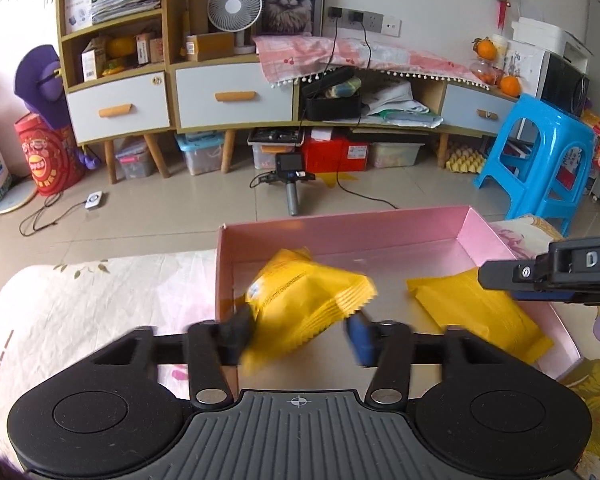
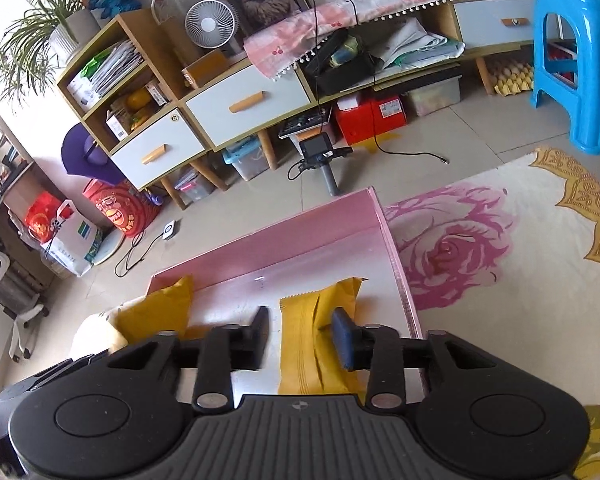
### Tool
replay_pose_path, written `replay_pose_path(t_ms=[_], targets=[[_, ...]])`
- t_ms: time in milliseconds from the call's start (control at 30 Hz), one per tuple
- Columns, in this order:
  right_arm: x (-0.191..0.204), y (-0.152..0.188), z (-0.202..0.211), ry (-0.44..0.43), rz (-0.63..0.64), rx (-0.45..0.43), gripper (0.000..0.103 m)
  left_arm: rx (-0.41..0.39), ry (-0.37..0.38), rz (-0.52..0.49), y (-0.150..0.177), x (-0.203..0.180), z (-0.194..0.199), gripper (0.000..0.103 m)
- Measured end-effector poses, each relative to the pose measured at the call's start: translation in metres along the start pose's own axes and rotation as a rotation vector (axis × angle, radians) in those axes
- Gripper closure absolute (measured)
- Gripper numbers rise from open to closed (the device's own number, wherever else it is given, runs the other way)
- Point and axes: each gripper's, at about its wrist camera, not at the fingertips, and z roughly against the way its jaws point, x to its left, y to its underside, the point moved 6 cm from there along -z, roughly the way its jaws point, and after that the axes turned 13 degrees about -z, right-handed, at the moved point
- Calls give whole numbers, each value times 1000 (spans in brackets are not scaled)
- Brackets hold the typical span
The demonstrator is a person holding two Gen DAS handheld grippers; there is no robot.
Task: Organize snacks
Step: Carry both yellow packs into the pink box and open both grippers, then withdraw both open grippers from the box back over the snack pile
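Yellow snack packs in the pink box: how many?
2. One pack sits tilted at the box's left end between the left gripper's open fingers; the other lies flat at the right end, under the right gripper. None visible elsewhere.

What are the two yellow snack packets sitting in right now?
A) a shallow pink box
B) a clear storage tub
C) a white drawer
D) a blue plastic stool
A: both yellow snack packets, one on the left and one on the right, are inside the shallow pink box on the flowered cloth; the blue stool stands apart on the floor.
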Motion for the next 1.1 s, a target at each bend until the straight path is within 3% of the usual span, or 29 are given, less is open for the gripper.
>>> replay_pose_path(t_ms=[67, 167, 367, 1100], targets=[[3, 0, 6, 4, 13, -8, 50, -9, -3, 3, 2, 0, 5, 34], [8, 2, 14, 11, 38, -14, 38, -11, 10, -2, 3, -1, 14, 28], [16, 4, 38, 18, 72, -36, 25, -30, 23, -4, 3, -3, 41, 16], [22, 58, 109, 63, 184, -29, 11, -25, 55, -8, 47, -13, 126, 5]])
